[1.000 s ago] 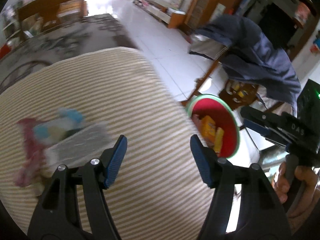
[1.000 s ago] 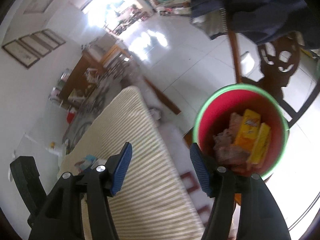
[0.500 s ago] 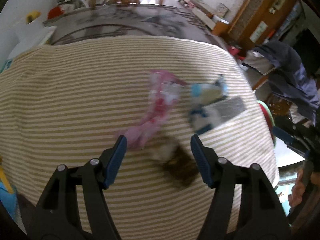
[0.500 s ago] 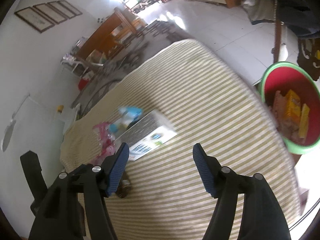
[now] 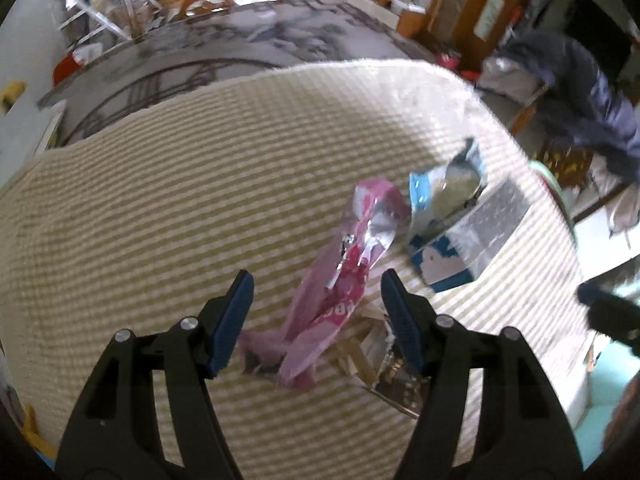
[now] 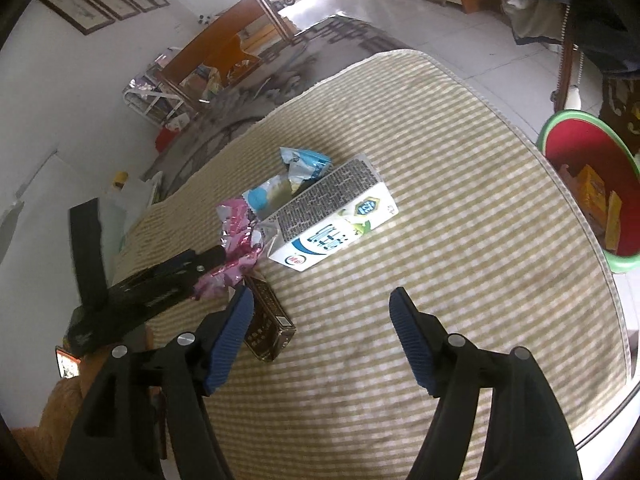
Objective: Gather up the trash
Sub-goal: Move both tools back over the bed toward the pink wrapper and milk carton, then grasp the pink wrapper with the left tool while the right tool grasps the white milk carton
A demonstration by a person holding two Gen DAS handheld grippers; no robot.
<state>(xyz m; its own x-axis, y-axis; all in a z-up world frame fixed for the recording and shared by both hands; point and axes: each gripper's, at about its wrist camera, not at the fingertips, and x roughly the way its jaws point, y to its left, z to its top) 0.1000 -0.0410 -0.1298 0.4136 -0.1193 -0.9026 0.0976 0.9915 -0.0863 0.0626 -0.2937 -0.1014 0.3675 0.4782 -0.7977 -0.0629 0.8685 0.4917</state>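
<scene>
A pink foil wrapper [image 5: 344, 276] lies on the striped tablecloth [image 5: 160, 200], between the open fingers of my left gripper [image 5: 316, 320]. Beside it lie a blue wrapper [image 5: 444, 184], a white milk carton [image 5: 468, 240] and a small dark box [image 5: 400, 384]. In the right wrist view my right gripper [image 6: 320, 340] is open and empty above the cloth [image 6: 460, 240], near the dark box [image 6: 268, 328], the carton [image 6: 332, 220], the pink wrapper [image 6: 236, 248] and the blue wrapper [image 6: 288, 180]. The left gripper's body [image 6: 152, 292] reaches the pink wrapper there.
A red bin with a green rim [image 6: 588, 188] holding yellow packets stands off the table's right edge. A chair draped with dark clothing [image 5: 580, 92] is behind it. A patterned rug [image 5: 240, 48] and wooden furniture [image 6: 240, 40] lie beyond the far edge.
My left gripper swung from the bin side to the trash pile and closed in on the pink wrapper. My right gripper moved away from the bin to above the table.
</scene>
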